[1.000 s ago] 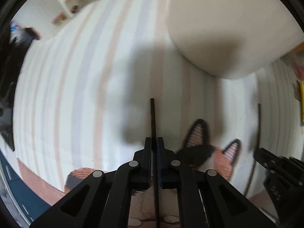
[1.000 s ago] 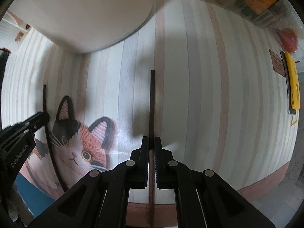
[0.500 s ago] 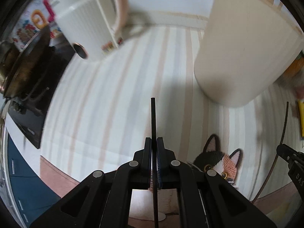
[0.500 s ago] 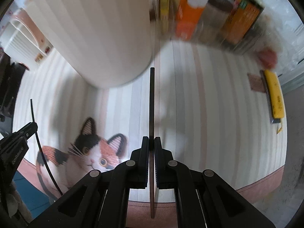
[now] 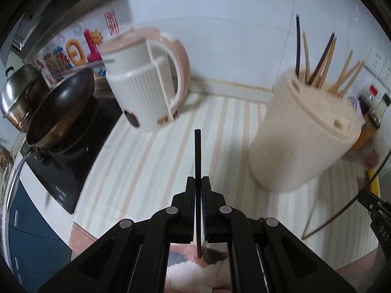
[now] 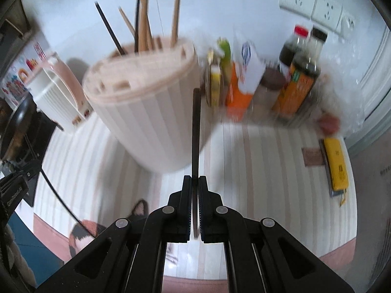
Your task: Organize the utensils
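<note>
My left gripper [image 5: 198, 179] is shut on a black chopstick [image 5: 197, 151] that sticks forward above the striped mat. My right gripper [image 6: 194, 178] is shut on a dark brown chopstick [image 6: 196, 131] pointing up in front of the holder. The cream ribbed utensil holder [image 6: 149, 105] stands ahead with several chopsticks [image 6: 144, 24] upright in it; it also shows in the left wrist view [image 5: 303, 141] to the right. The right gripper [image 5: 376, 207] appears at the left view's right edge, the left gripper [image 6: 17, 183] at the right view's left edge.
A white and pink kettle [image 5: 144, 83] stands back left. A black wok [image 5: 61, 105] and a steel pot [image 5: 17, 95] sit on the stove. Sauce bottles [image 6: 298, 73] and cartons line the wall. A yellow object [image 6: 337, 163] lies right. The mat [image 6: 268, 171] has a cat picture [image 6: 85, 234].
Both grippers have tilted up and pulled back from the mat, still holding their chopsticks. The holder's top, the kettle, stove and bottles have come into view.
</note>
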`<action>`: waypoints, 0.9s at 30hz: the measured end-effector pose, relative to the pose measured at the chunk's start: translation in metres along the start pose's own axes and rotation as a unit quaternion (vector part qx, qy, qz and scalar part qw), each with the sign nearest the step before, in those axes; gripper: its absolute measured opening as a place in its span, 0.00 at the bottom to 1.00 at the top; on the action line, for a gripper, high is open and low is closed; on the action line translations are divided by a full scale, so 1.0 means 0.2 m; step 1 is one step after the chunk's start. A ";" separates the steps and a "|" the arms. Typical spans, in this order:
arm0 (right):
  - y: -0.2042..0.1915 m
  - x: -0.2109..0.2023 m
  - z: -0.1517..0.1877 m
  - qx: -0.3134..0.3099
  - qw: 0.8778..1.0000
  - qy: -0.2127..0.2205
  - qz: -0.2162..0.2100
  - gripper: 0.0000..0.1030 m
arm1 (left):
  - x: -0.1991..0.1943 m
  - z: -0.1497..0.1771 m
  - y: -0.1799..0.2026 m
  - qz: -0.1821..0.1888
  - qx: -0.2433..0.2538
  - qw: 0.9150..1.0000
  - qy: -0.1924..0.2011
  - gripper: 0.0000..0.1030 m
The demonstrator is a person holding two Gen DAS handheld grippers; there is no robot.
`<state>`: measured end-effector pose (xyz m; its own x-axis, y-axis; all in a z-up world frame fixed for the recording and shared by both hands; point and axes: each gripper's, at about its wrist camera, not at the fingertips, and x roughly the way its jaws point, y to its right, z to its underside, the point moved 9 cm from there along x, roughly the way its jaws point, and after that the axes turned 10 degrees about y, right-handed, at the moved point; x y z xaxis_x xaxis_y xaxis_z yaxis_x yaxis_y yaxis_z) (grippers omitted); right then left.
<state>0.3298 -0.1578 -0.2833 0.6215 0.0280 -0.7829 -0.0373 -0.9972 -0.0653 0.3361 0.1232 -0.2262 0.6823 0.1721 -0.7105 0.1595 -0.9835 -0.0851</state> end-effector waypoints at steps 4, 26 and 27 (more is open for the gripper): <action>-0.01 -0.09 -0.12 0.002 1.000 0.028 -0.008 0.05 | -0.06 -0.12 0.00 0.007 -0.008 1.000 0.025 0.02; -0.03 -0.71 -0.90 0.023 0.988 0.108 -0.110 0.05 | -0.71 -0.84 0.06 0.103 -0.035 0.986 0.128 0.01; -0.03 -0.73 -0.94 0.023 0.987 0.115 -0.109 0.05 | -0.75 -0.88 0.08 0.107 -0.032 0.984 0.137 0.01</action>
<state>0.3870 -0.1698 -0.0518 0.7797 0.2205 -0.5861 0.0857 -0.9647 -0.2489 0.3620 0.0910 0.0021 0.8703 -0.0222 -0.4921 0.0292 -0.9949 0.0965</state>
